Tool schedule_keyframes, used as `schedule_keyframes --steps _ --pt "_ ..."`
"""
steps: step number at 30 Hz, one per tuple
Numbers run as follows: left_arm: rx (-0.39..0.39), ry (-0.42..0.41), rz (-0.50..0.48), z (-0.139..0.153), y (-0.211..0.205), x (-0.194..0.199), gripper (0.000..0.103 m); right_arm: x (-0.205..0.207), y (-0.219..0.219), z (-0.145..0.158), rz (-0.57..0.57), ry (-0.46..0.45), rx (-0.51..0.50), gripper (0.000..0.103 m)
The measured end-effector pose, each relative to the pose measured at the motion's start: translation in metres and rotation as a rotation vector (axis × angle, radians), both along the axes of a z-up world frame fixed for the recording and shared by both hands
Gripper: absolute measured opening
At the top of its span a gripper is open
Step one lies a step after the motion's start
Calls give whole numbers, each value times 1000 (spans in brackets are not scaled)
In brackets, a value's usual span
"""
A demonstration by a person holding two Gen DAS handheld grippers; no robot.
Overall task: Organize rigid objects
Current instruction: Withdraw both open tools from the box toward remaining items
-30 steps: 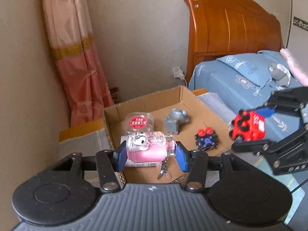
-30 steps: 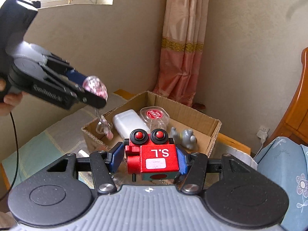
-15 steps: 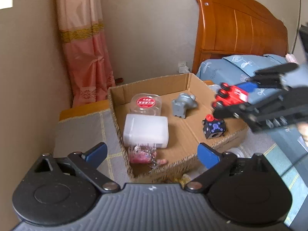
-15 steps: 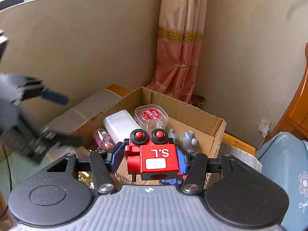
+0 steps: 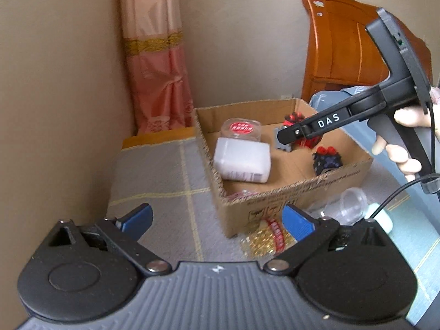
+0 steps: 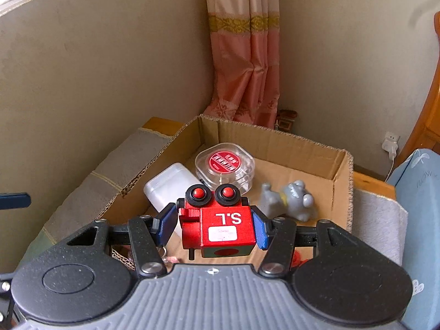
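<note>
My right gripper (image 6: 214, 227) is shut on a red toy robot (image 6: 220, 225) marked "S.L" and holds it over the open cardboard box (image 6: 341, 170). In the left wrist view the right gripper (image 5: 295, 134) reaches into the box (image 5: 275, 200) with the red robot (image 5: 295, 118) partly hidden behind its finger. My left gripper (image 5: 217, 221) is open and empty, in front of the box's near left corner. Inside the box lie a white plastic case (image 5: 242, 161), a clear round container with a red label (image 5: 242, 129), a grey elephant figure (image 6: 291, 199) and a dark cube toy with red knobs (image 5: 327, 161).
A gold packet (image 5: 264, 238) and a clear plastic cup (image 5: 349, 205) lie on the grey checked cloth (image 5: 165, 181) just in front of the box. A pink curtain (image 5: 159, 63) hangs in the corner. A wooden headboard (image 5: 343, 46) and a blue bed (image 6: 420, 192) are at the right.
My left gripper let go of the pink glitter keychain into the box, opened and pulled back. My right gripper moved the red robot forward over the box.
</note>
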State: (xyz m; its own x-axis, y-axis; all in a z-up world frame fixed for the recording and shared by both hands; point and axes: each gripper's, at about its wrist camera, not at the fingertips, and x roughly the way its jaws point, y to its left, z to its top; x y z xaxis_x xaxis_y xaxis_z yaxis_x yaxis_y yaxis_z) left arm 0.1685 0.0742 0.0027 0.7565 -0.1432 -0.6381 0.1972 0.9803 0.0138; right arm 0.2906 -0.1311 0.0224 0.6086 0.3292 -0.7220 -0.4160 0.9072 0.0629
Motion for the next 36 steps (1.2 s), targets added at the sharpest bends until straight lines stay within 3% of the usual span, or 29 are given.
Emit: schedule_keyframes --steps 1,3,5,19,28,36 --pt "3 -2 8 -1 2 -1 100 -1 2 -2 -3 3 4 65" --pt "4 -7 25 -2 5 -3 100 -1 5 -4 -8 4 4 95" --pt "2 -4 31 -5 7 -5 102 -7 8 -3 -10 -18 -1 102" --pt "37 28 58 -28 -8 -26 102 -60 -2 -2 -73 -87 -81 103" --pt "15 55 57 -39 -12 -38 102 -113 -21 -29 -189 -138 -120 103" --pt "6 68 61 -41 -17 -43 102 -145 -47 -67 -303 -103 -178 103"
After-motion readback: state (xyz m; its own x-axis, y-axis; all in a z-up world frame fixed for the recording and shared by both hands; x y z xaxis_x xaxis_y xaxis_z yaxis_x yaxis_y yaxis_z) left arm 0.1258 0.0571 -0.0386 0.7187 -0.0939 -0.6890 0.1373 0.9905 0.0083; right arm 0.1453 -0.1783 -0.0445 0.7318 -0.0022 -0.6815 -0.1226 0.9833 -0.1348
